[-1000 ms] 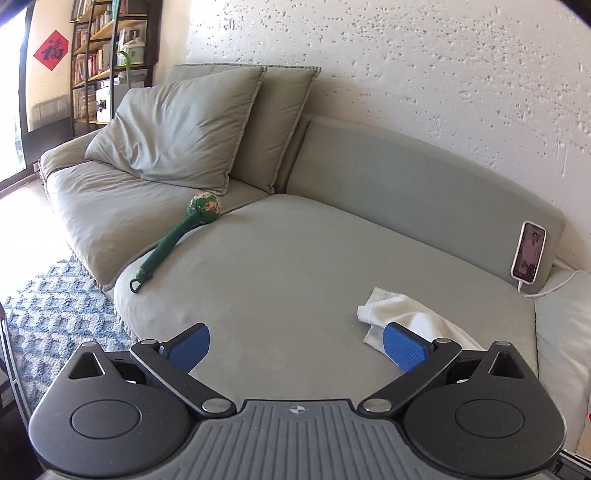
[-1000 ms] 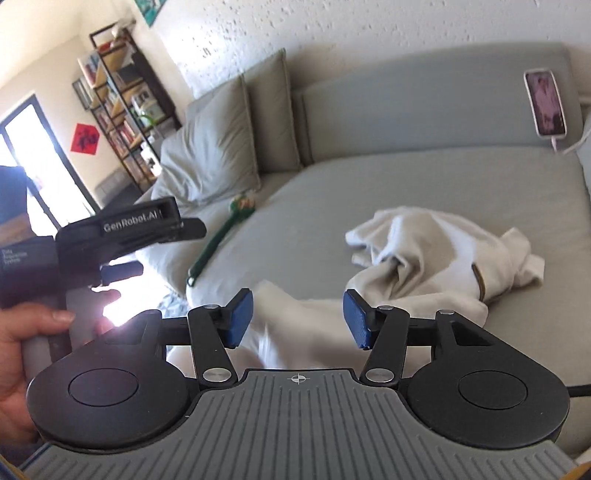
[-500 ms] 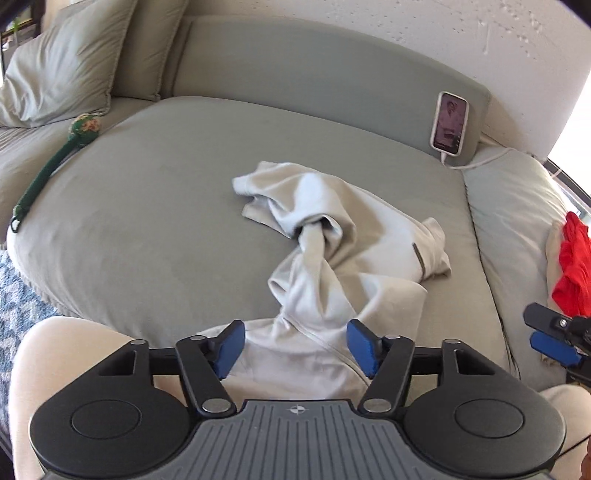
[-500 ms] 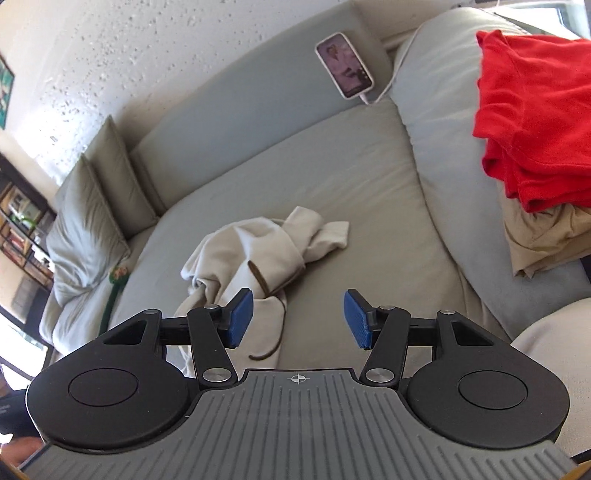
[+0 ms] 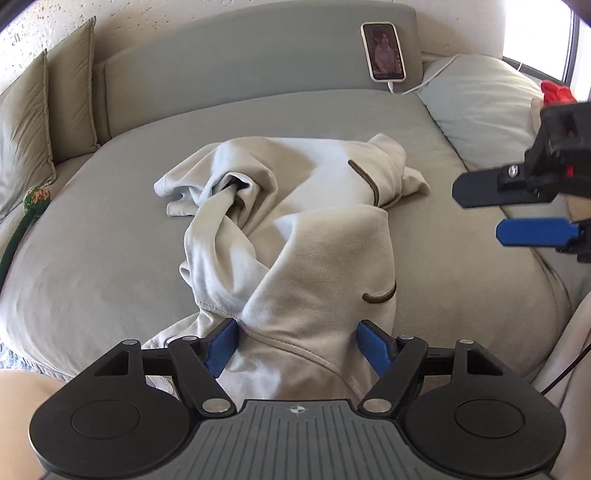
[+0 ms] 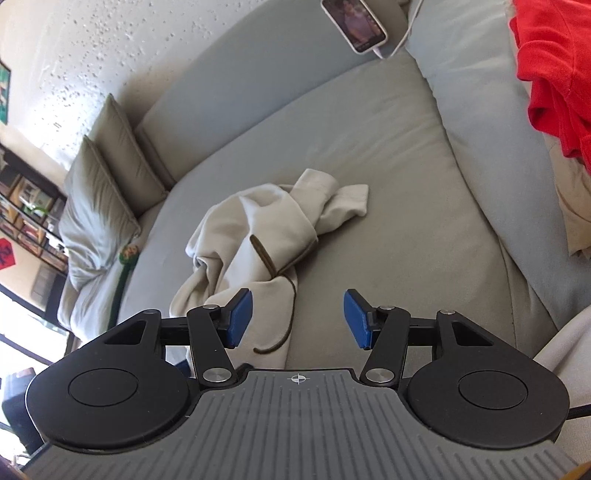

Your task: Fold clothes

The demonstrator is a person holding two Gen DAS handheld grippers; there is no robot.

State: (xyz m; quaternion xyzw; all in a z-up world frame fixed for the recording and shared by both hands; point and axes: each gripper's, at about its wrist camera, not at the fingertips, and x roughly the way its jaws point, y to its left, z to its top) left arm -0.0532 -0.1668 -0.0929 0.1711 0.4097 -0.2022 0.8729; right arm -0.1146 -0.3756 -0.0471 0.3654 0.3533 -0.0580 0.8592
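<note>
Hoodie: a cream hoodie (image 5: 295, 229) (image 6: 255, 236) with dark drawstrings is lying crumpled and twisted in the middle of the grey-green sofa seat (image 5: 110, 229) (image 6: 369, 155), one sleeve end pointing toward the right-hand cushion.
Left claw: the left claw (image 5: 297, 343) is hovering at the near edge of the hoodie with its jaws spread wide; the blue pads (image 5: 221, 345) are sitting on either side of a bunched fold near the hem, and whether they are touching the fabric cannot be told.
Right claw: the right claw (image 6: 297, 319) (image 5: 517, 210) is hanging to the right of the hoodie, jaws spread and pinching nothing; its left pad is showing over the garment's edge and a loose drawstring end, its right pad over bare seat.
Phone: a white phone (image 5: 383, 51) (image 6: 354, 24) is leaning against the sofa back with its screen lit and a white cable (image 5: 424, 83) running from it.
Red garment: a red garment (image 6: 554, 74) (image 5: 556, 91) is lying on a beige one (image 6: 570, 206) at the right end of the sofa.
Pillows: two grey-green pillows (image 5: 26, 122) (image 6: 107, 192) are leaning at the left end.
Green mallet: a green long-handled massage mallet (image 5: 22, 218) (image 6: 123, 273) is resting just in front of the pillows.
</note>
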